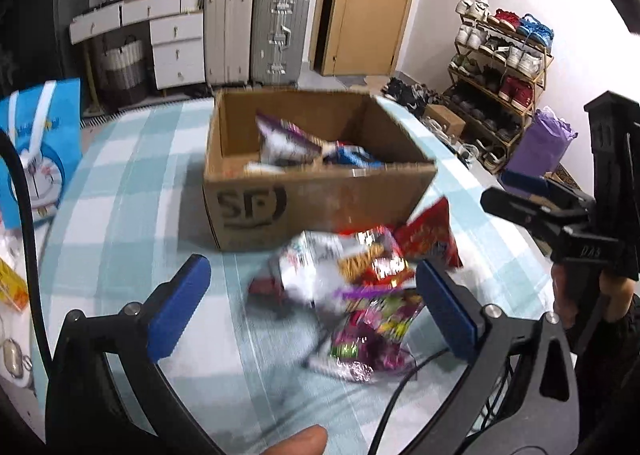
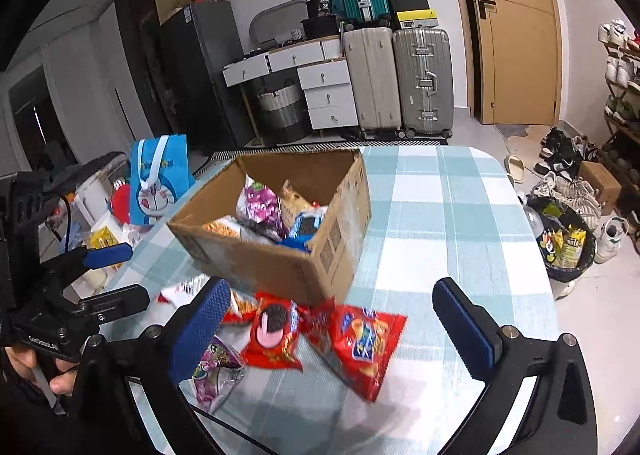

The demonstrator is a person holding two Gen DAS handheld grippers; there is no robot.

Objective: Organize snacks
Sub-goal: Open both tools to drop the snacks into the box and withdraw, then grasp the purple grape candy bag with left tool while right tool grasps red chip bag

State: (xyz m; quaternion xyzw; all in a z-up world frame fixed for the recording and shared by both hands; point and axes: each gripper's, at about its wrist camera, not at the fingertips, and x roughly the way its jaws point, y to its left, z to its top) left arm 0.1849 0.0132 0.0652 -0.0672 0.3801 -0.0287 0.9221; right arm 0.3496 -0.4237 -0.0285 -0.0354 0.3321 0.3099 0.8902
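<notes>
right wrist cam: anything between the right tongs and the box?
Yes. In the right wrist view, loose snack packs lie on the checked tablecloth between the open right tongs and the cardboard box, close against its near wall.

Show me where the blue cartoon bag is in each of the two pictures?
Left wrist view: the blue bag stands at the far left edge, left of the box.
Right wrist view: the blue bag stands left of centre, just past the box's left corner.
Shared landmark: the grey suitcase by the door.
</notes>
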